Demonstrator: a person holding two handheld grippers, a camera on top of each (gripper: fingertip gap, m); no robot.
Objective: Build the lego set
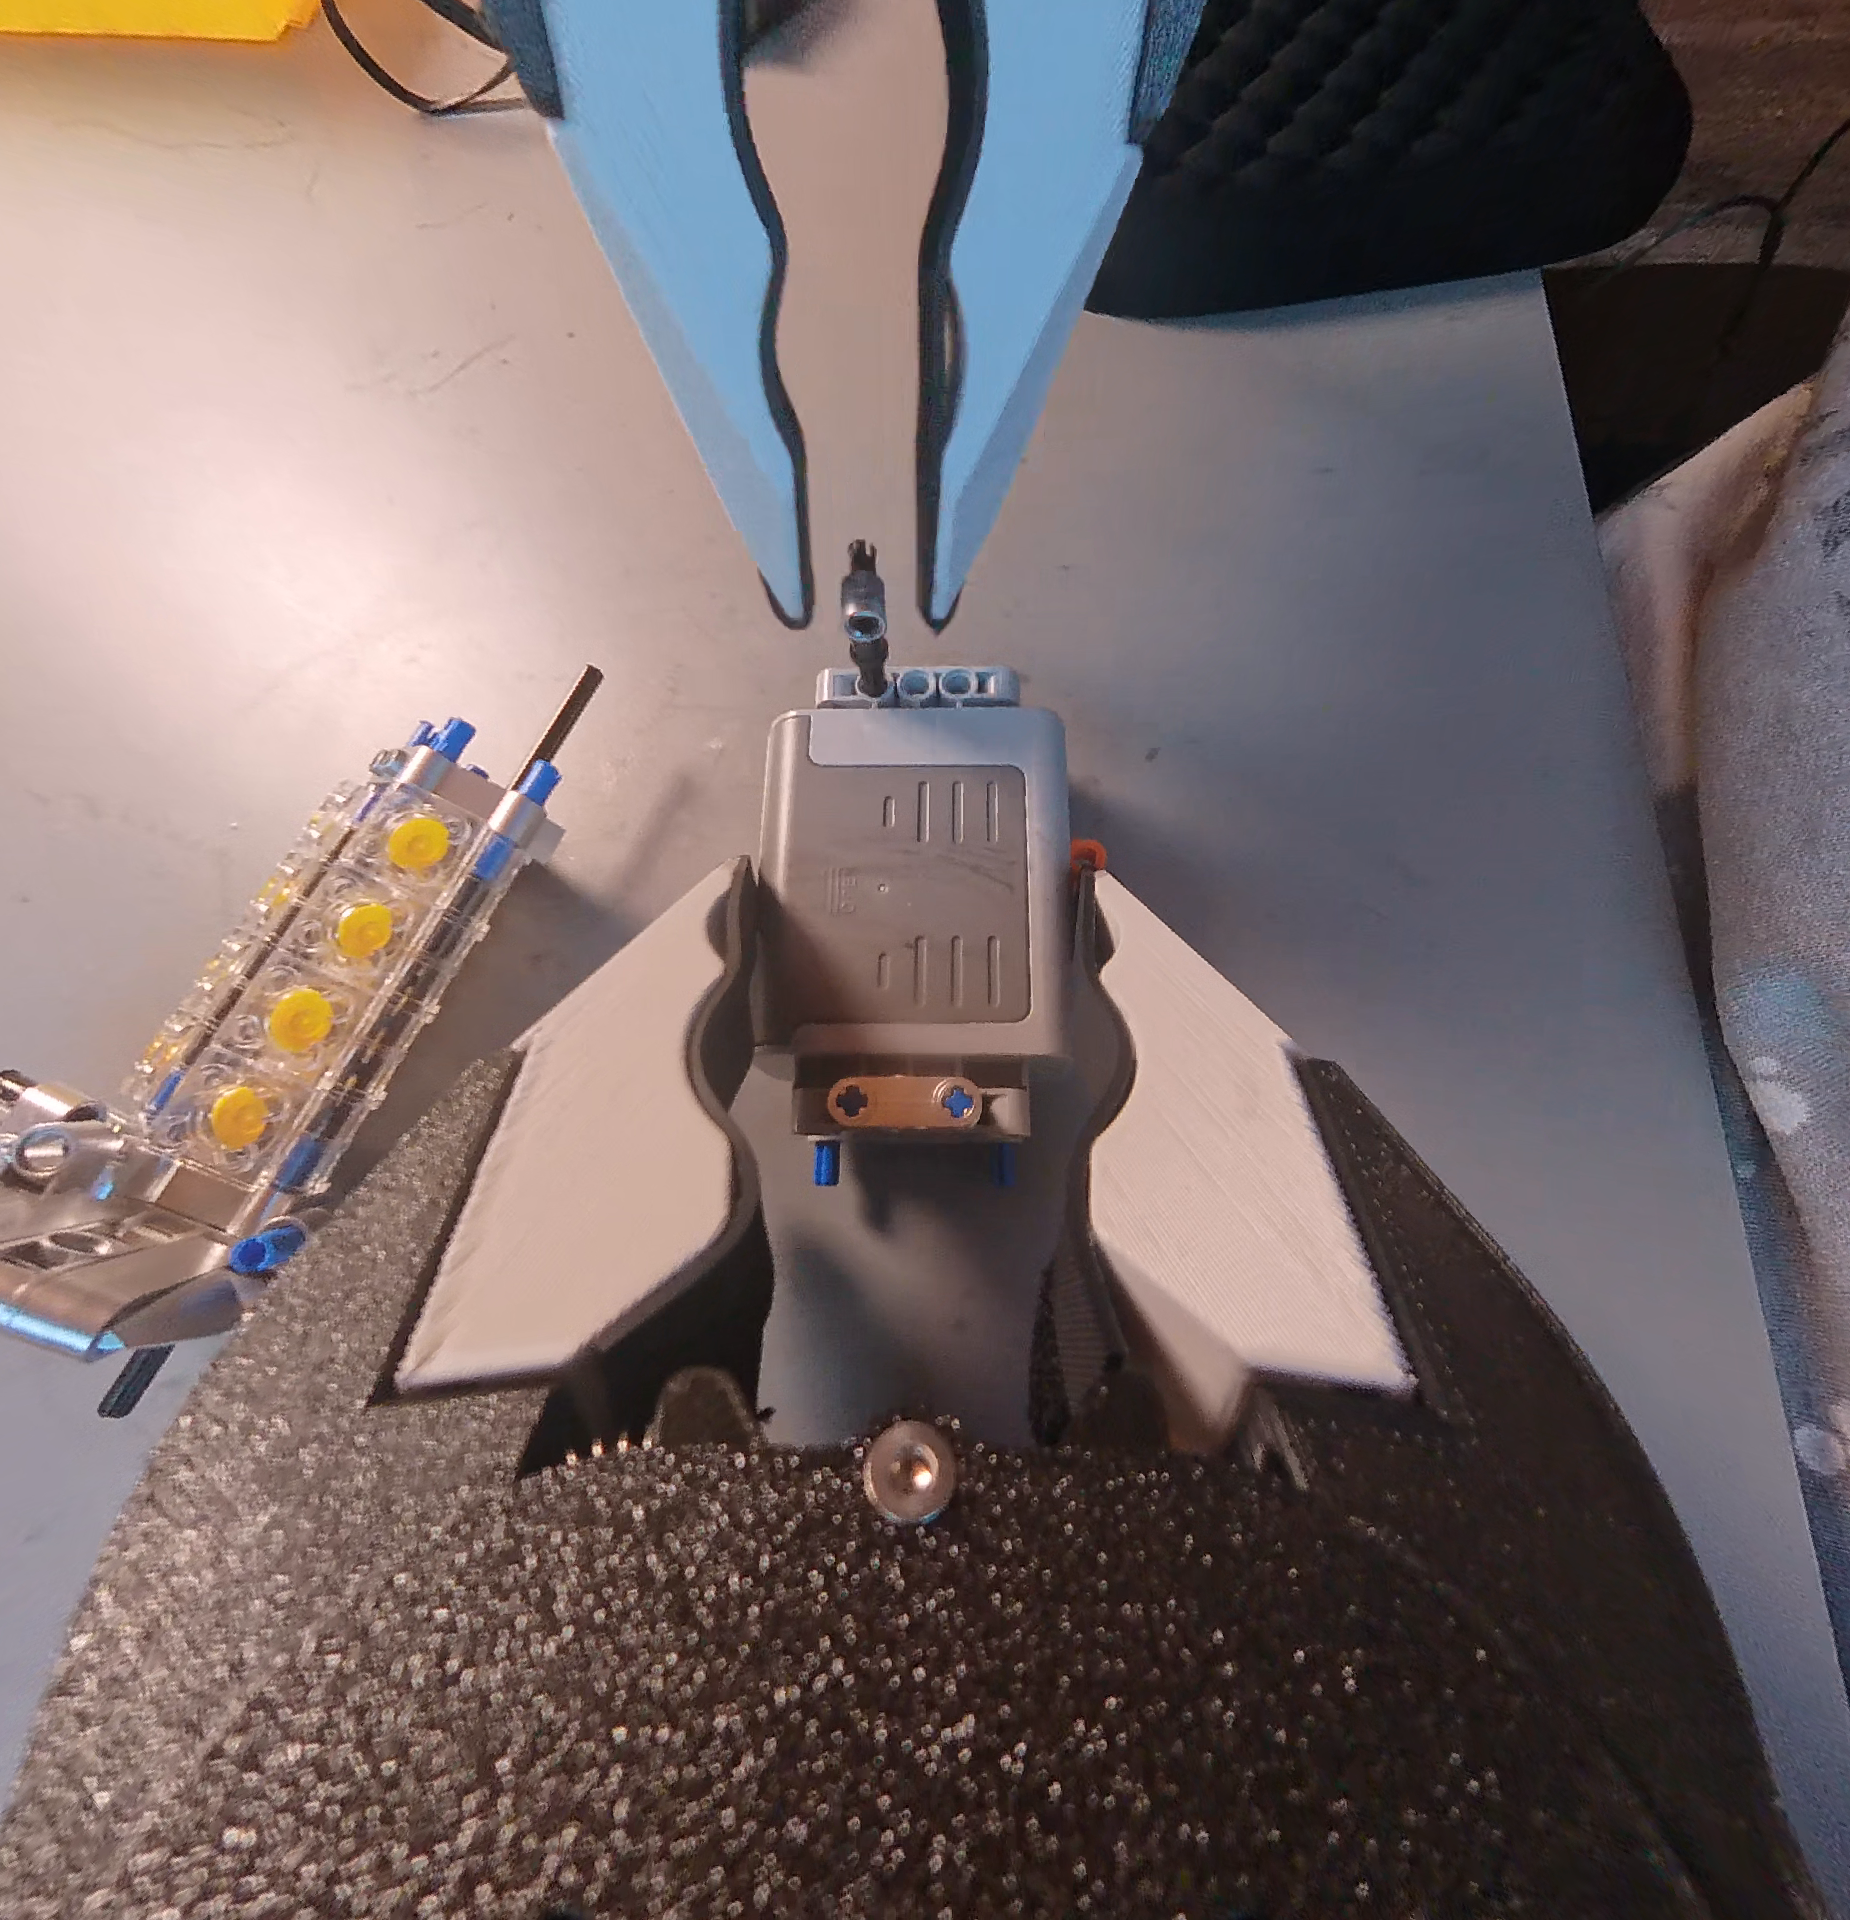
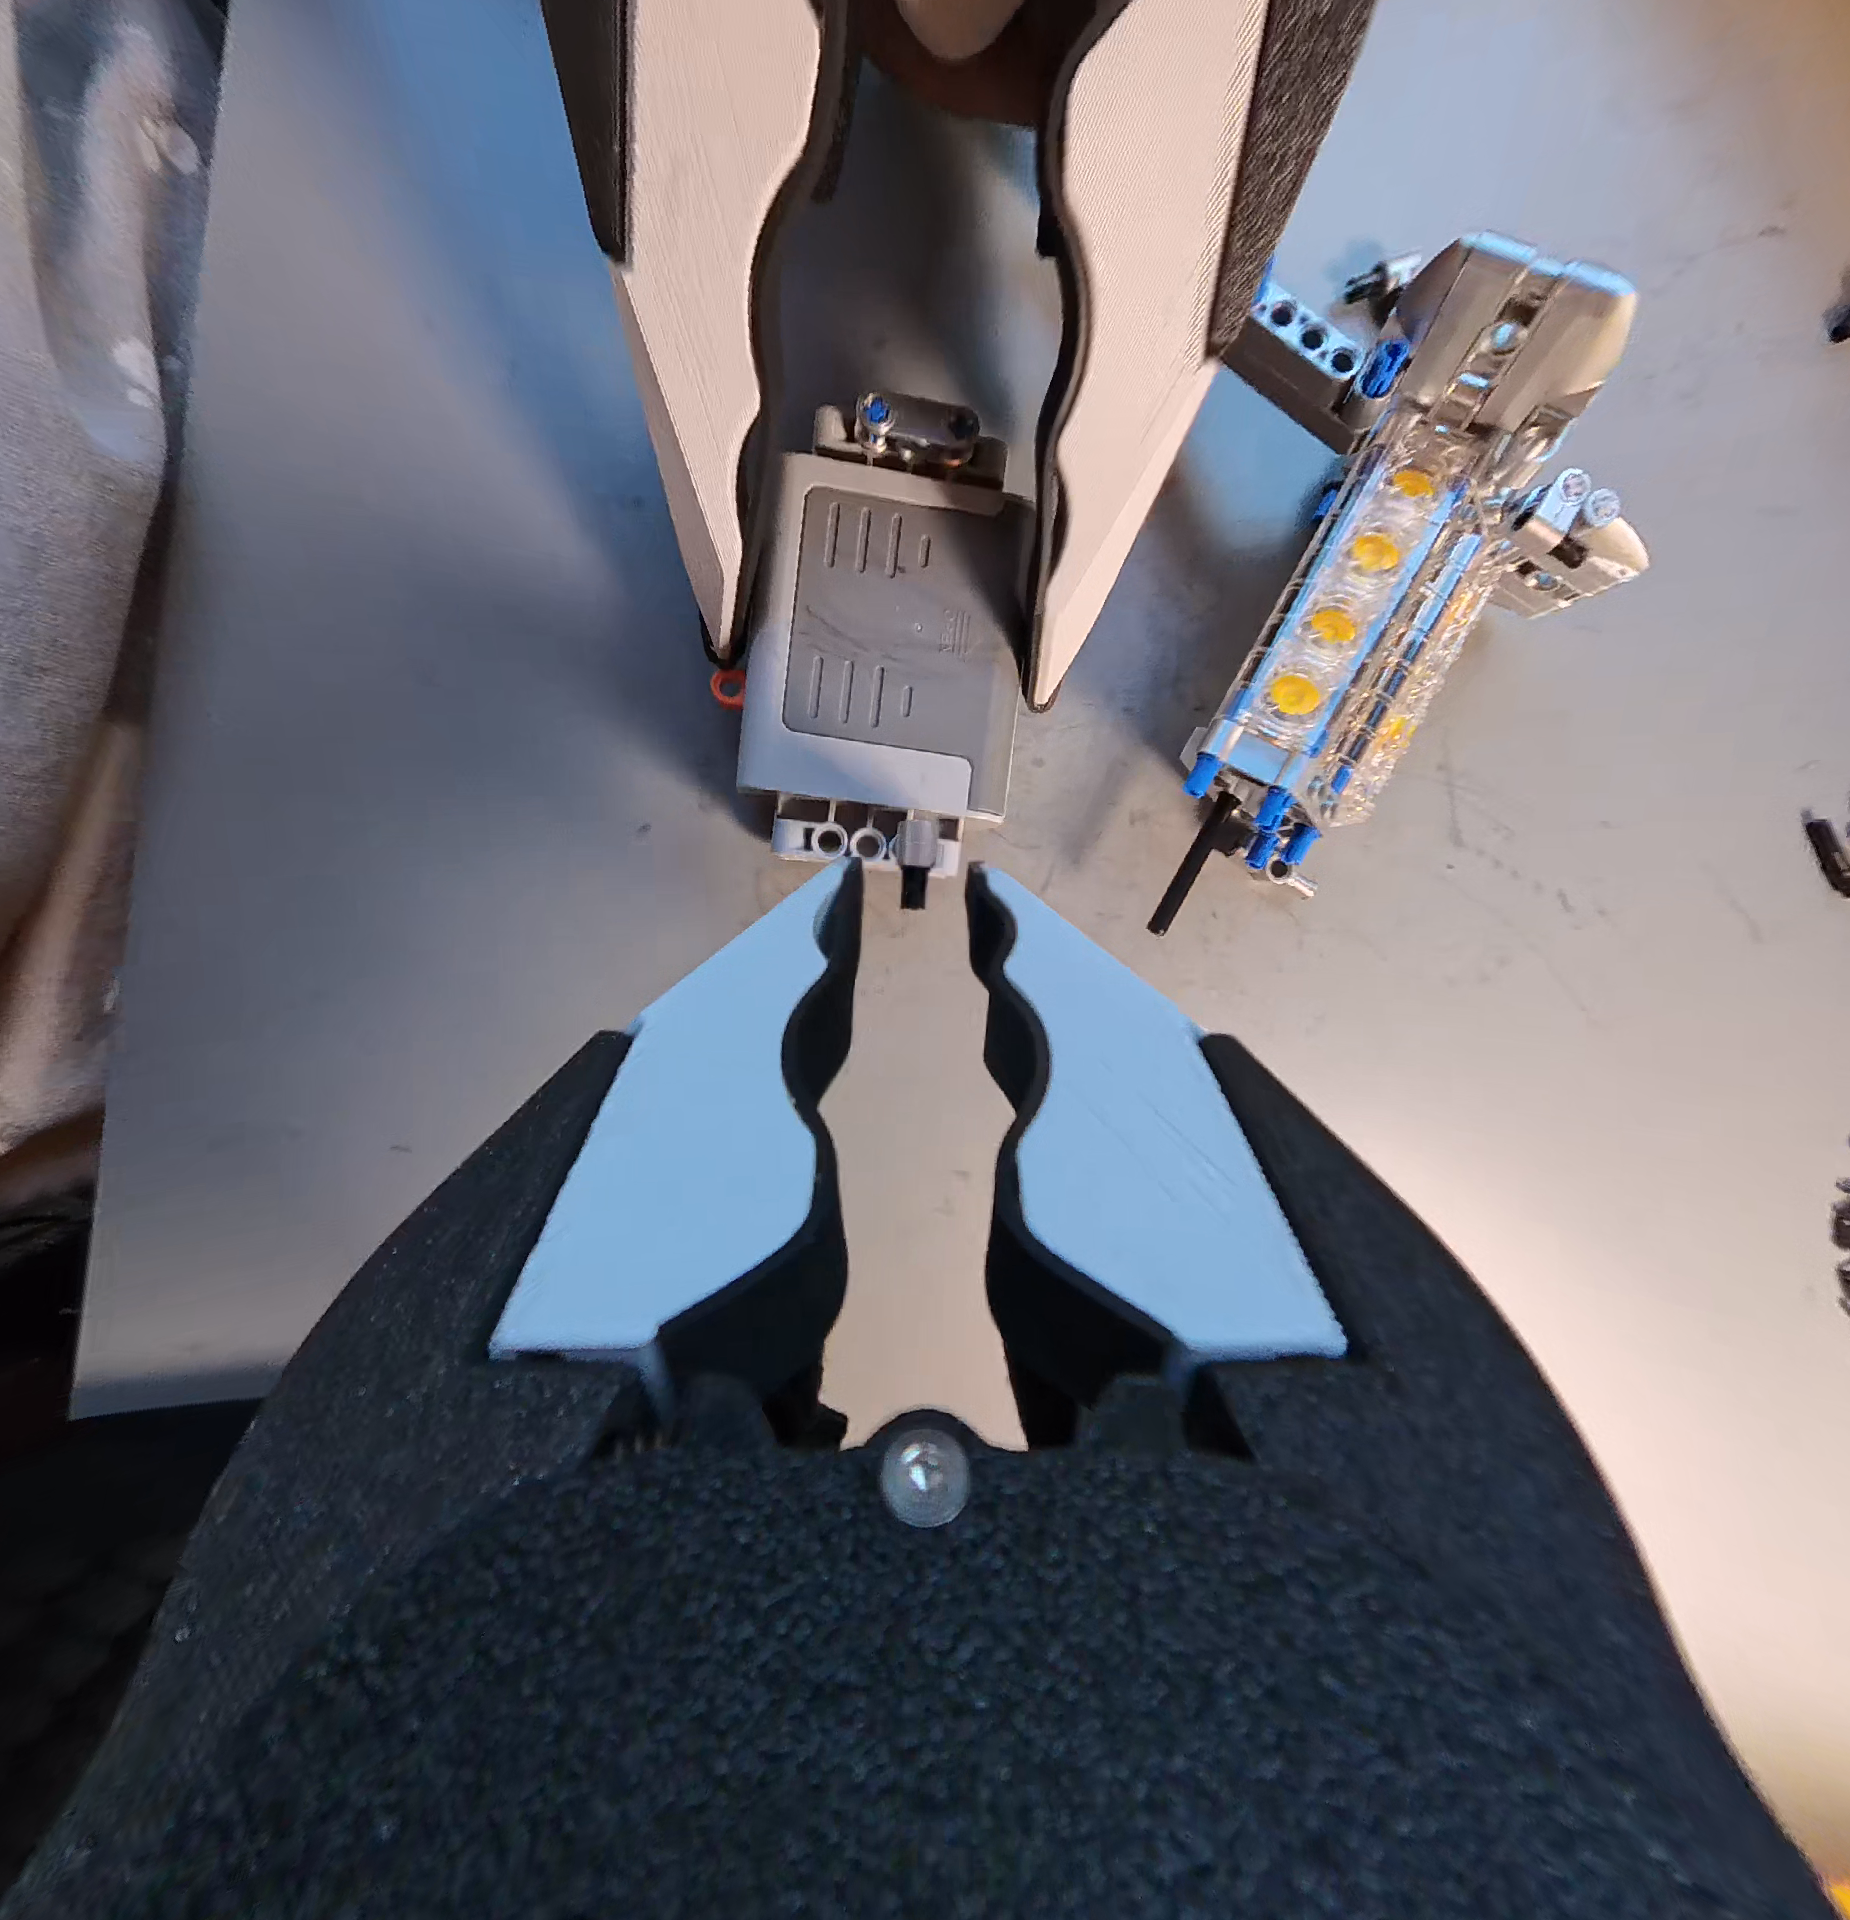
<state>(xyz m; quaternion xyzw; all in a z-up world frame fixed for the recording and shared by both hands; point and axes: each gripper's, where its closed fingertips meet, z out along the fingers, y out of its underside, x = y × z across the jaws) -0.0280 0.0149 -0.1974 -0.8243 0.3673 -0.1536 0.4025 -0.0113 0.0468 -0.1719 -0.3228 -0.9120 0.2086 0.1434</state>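
A pale grey table [image 1: 277,436] carries the scene, with a dark woven cushion [image 1: 1399,135] past its far edge and patterned cloth [image 1: 1752,727] off its right side in the left wrist view.

The left hand-held gripper [image 1: 913,894] is clenched on a grey box-shaped building-block unit [image 1: 910,894]. Its two pale fingers press the box's long sides, and the box lies flat on the table. A tan two-hole link [image 1: 905,1103] sits on the near end of the box, with two blue pins below it. A small orange ring [image 1: 1087,854] shows beside the right finger. At the far end of the box a light grey block with a row of holes [image 1: 919,686] carries a dark pin with a small grey connector [image 1: 865,613] standing out of its left hole.

The right hand-held gripper [image 2: 913,878] faces the left one from the far side. It is released: its light blue fingers stand apart on either side of the pin and connector, touching neither as far as the pictures show.

Left of the box lies a clear-and-silver block assembly [image 1: 308,966] with four yellow round studs, blue pins and a black rod [image 1: 562,727] sticking out of its far end. It is near the left finger but apart from it. In the right wrist view some small dark parts [image 2: 1835,852] lie near the table's edge.
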